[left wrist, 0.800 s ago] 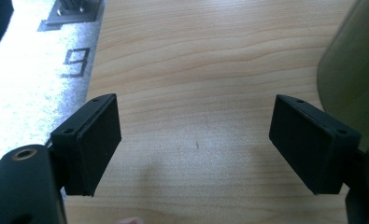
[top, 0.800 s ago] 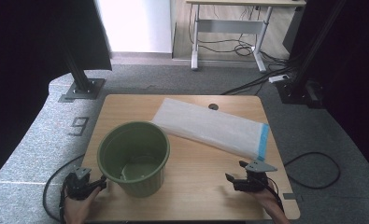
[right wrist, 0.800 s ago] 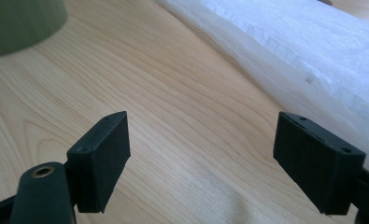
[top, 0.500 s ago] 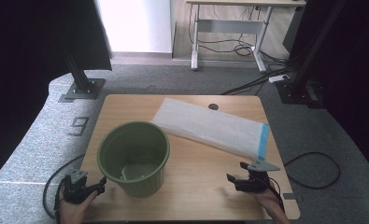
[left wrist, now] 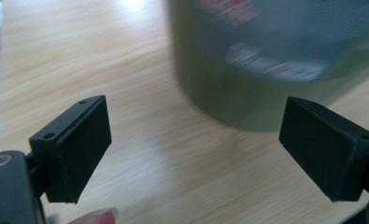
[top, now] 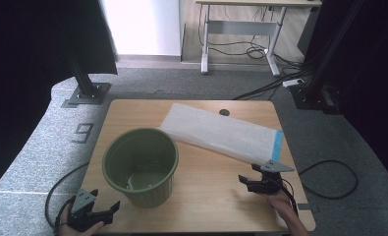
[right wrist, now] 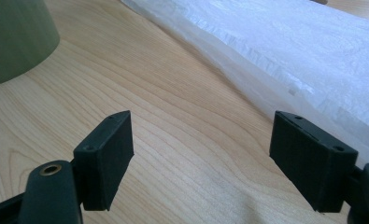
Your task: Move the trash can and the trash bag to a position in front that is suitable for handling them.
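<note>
A green plastic bin [top: 141, 164] stands upright on the front left of the wooden table [top: 211, 191], with nothing visible inside it. A flat white plastic bag [top: 221, 133] with a blue strip [top: 277, 145] at its right end lies behind and to the right of the bin. My left gripper [top: 112, 210] is at the table's front left corner, open and holding nothing, pointing at the bin [left wrist: 266, 60], which looks blurred just ahead of its jaws [left wrist: 196, 149]. My right gripper [top: 242, 183] hovers open near the front right, just in front of the bag [right wrist: 289, 46], with only bare wood between its fingers [right wrist: 201, 158].
A round cable hole [top: 224, 112] sits at the table's back edge. Grey carpet surrounds the table, with black stand posts [top: 86, 88] at the back left and back right. Cables trail on the floor [top: 329, 177] to the right.
My left gripper has drawn back toward the table's front left corner, away from the bin's side. The right gripper, the bin and the bag have hardly moved.
</note>
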`<action>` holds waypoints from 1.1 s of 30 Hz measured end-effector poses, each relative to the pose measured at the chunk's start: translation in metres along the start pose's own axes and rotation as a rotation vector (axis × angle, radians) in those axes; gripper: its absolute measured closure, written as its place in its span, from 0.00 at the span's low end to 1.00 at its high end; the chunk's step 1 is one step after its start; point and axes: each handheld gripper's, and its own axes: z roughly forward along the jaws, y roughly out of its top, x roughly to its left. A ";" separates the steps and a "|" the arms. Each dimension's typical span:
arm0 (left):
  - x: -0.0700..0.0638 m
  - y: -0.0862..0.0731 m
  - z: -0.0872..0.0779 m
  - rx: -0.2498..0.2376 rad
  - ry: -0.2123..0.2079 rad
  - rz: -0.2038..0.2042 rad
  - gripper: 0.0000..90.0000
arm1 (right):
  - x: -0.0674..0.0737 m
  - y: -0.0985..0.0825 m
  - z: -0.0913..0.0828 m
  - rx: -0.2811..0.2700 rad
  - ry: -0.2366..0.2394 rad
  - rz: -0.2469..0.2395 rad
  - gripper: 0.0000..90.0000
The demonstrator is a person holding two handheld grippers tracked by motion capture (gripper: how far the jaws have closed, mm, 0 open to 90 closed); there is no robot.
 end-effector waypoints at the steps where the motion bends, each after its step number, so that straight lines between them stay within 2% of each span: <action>1: -0.004 0.002 0.002 -0.006 -0.027 0.021 0.10 | 0.000 0.000 -0.001 0.000 -0.001 0.001 0.23; 3: -0.009 0.006 0.004 -0.004 -0.061 0.056 0.09 | -0.002 -0.001 -0.003 -0.005 -0.008 0.007 0.23; 4: -0.015 0.010 0.009 0.007 -0.088 0.098 0.08 | -0.003 -0.001 -0.004 -0.005 -0.014 0.012 0.23; 8: -0.021 0.018 0.018 0.009 -0.124 0.145 0.08 | -0.006 -0.004 -0.006 0.001 -0.018 0.020 0.23; 12: -0.022 0.023 0.025 0.008 -0.132 0.163 0.07 | -0.005 -0.006 -0.009 -0.001 -0.021 0.015 0.23; 21: -0.027 0.041 0.050 0.004 -0.197 0.209 0.08 | -0.002 -0.013 -0.020 0.002 -0.018 -0.021 0.23; 25: -0.031 0.049 0.059 0.009 -0.208 0.231 0.09 | 0.002 -0.015 -0.025 0.004 -0.023 -0.041 0.23; 30: -0.044 0.064 0.079 0.014 -0.244 0.272 0.10 | 0.004 -0.022 -0.032 0.012 -0.042 -0.047 0.23; 33: -0.048 0.070 0.086 0.013 -0.246 0.282 0.12 | 0.003 -0.024 -0.034 0.014 -0.053 -0.039 0.23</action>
